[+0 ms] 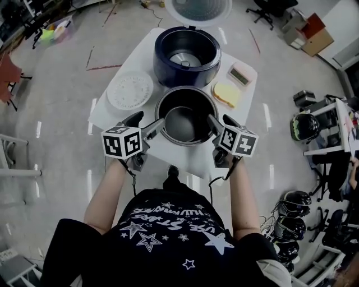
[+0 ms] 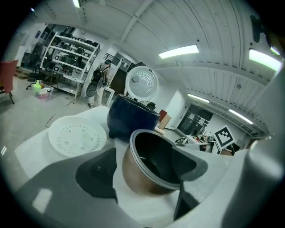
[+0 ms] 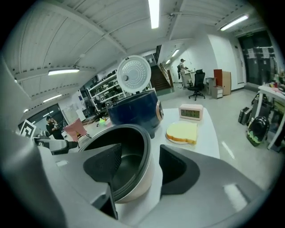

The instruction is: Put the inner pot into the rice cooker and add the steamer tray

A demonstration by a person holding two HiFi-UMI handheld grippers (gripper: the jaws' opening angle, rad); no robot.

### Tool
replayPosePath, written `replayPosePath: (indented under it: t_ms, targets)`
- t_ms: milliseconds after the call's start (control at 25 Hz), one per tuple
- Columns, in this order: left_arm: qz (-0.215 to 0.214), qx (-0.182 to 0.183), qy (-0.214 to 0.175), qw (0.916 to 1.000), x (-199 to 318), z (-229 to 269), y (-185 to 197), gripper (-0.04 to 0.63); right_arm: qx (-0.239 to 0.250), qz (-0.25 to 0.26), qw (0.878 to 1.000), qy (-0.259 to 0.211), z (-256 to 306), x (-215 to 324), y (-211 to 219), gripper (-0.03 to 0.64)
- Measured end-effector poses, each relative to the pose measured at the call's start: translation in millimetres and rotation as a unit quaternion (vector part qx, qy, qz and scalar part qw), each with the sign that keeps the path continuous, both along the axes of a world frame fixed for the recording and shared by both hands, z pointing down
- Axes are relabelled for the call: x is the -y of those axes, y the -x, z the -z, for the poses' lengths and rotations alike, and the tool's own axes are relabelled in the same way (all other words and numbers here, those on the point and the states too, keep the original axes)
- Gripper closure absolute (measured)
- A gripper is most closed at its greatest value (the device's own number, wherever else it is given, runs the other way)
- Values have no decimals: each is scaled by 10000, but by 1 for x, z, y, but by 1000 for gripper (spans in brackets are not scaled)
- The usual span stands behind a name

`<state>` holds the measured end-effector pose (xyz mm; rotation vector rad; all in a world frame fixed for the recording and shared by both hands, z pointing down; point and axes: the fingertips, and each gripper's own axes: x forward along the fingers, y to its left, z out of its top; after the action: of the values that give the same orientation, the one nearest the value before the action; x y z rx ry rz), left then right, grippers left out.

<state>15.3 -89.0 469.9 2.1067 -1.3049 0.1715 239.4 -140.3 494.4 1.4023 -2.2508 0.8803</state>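
Note:
The metal inner pot [image 1: 185,116] stands on the white table [image 1: 168,154], just in front of the dark blue rice cooker [image 1: 186,55], whose lid [image 1: 199,8] is up. The white perforated steamer tray [image 1: 130,91] lies flat to the left of both. My left gripper [image 1: 150,121] is open astride the pot's left rim, one jaw inside and one outside. My right gripper [image 1: 219,120] is open astride the right rim in the same way. In the gripper views the pot [image 2: 149,171] [image 3: 129,167] sits between the jaws with a gap beside the outer jaw.
A yellow slab on a small plate [image 1: 226,93] and a small pink clock [image 1: 241,74] sit on the table's right side, beside the cooker. Around the table is grey floor, with shelves, chairs and helmets [image 1: 303,126] further off.

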Motion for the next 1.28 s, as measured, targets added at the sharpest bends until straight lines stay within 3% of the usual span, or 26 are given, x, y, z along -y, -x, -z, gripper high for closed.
replayPosePath:
  t_ms: [200,360,600,920,1280]
  targets:
    - [142,139,112,9997,24,-4,3,204,-5,401,9975,587,-23,21,10,347]
    - [263,253,205,9991,34,-7,7,204,-73,645,9947,802,-37,32,16,369]
    - [345,477,450,9972,39,-18,4,204,-61,875,9907,1041,-45,40,22,470]
    - [446,790,655,9937,47,-25,3,219,-801,1147,9868,813,-43,43,24,508]
    - [243,973,1141,9884,47,-45,-2,246,-794,1229,9862,780,-41,40,28,532]
